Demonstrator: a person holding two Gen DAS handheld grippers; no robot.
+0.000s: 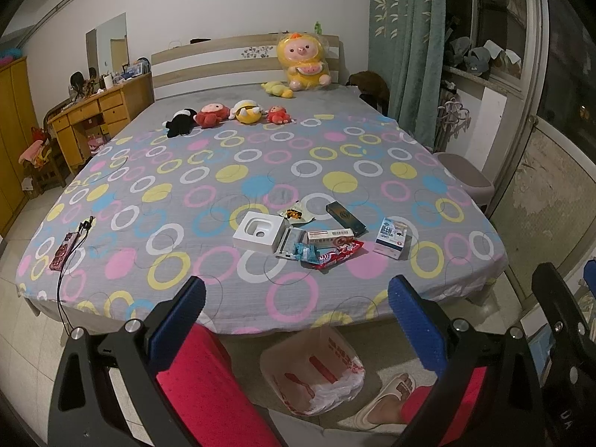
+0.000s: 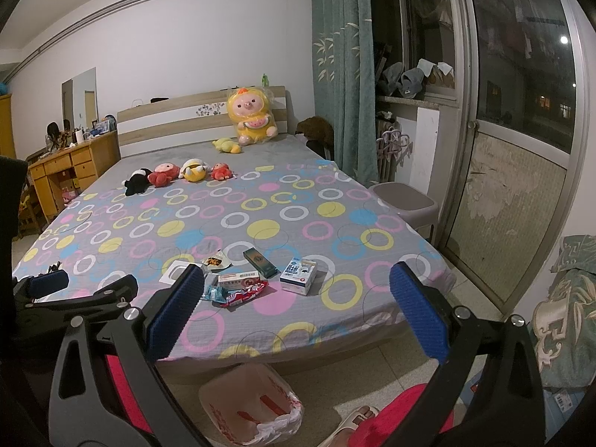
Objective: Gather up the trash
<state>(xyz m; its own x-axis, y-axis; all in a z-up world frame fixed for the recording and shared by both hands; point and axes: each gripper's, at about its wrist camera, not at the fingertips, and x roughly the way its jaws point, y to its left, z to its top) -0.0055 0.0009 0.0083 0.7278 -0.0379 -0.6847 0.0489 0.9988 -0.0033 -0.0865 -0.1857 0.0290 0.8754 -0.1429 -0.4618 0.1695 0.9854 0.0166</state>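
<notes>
Both my grippers, left (image 1: pixel 296 320) and right (image 2: pixel 296 311), hang spread wide and empty; the trash (image 1: pixel 327 240) lies clustered near the bed's (image 1: pixel 223 156) foot, directly above the bag (image 1: pixel 313 376), an easy drop.

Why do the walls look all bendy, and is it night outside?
Both wrist views use fisheye lenses, so the headboard and window frame curve; in the right wrist view, the glass is dark with one small bright light, so it looks like night.
</notes>
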